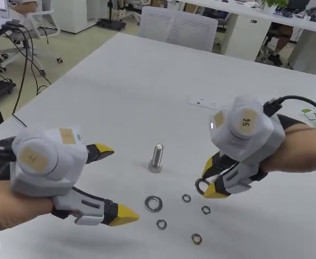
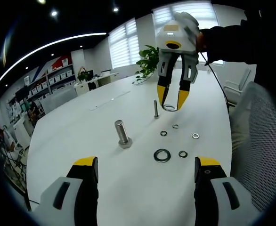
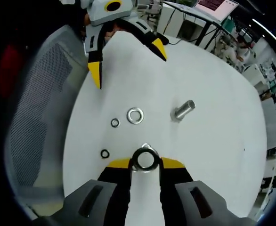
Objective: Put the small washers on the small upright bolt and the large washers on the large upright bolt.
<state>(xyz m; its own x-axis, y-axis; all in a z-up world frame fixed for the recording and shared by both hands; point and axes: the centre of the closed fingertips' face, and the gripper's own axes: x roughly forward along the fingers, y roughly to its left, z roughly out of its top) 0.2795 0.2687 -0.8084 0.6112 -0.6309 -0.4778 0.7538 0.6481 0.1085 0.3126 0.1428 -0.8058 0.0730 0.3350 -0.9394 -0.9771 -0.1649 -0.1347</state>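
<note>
Two grippers up: right gripper (image 1: 207, 186) fingers (image 1: 216, 191) pinched narrow on a large washer (image 3: 144, 160), right of the large bolt (image 1: 156, 158); left gripper (image 1: 117, 182) fingers (image 1: 123, 215) spread wide over the desk (image 1: 147, 81).

Left tongs (image 1: 117, 182) gape wide (tips well apart), while right tongs (image 1: 211, 181) pinch a large washer (image 3: 144, 150).

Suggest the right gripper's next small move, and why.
Probably carry the right gripper across until it is above the large bolt. It is shut on a washer that looks like the large size, and that bolt stands upright and bare, off to the gripper's side.
</note>
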